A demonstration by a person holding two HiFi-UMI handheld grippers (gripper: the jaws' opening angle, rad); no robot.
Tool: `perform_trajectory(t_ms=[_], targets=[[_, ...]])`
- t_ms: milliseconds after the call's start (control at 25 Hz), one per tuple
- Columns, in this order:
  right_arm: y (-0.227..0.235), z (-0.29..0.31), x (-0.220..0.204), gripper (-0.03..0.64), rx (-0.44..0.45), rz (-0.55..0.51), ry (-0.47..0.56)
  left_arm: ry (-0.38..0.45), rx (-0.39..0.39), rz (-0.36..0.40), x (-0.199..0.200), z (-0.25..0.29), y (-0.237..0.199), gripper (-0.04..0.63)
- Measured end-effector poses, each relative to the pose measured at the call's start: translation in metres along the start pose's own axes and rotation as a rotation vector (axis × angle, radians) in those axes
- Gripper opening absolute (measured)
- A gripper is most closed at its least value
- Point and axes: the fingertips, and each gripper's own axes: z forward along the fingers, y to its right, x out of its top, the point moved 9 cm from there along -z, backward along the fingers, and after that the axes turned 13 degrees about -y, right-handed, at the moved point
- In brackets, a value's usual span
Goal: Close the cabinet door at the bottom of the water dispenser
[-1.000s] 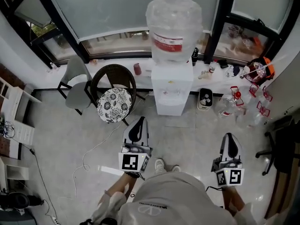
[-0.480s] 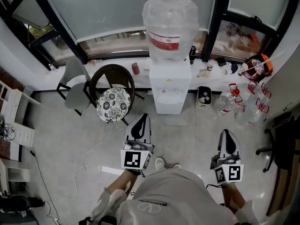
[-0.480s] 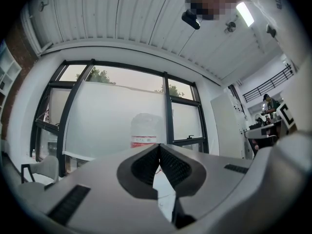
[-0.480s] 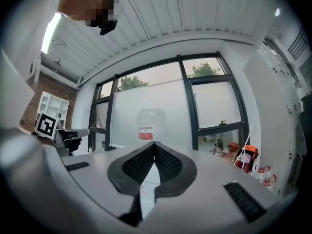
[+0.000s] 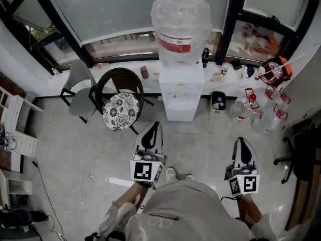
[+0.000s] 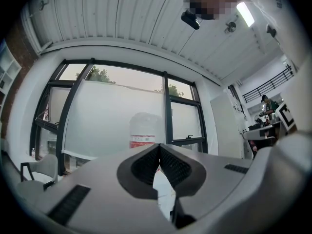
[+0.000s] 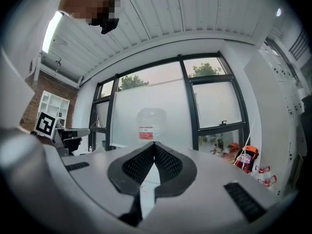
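While left gripper (image 5: 152, 126) and right gripper (image 5: 242, 141) face the dispenser (image 5: 181, 92), their jaws meet empty.

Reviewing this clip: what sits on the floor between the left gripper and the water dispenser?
Nothing: in the head view only bare floor separates the left gripper from the water dispenser; the cushioned chair stands off to the left.
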Motion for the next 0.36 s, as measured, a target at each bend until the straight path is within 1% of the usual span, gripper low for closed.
perform_trajectory(t_ms=[360], targets=[[0.0047, 0.0016, -0.0011, 0.017, -0.002, -0.005, -0.004, -0.009, -0.001, -0.007, 0.0002, 0.0052, 0.0065, 0.008]])
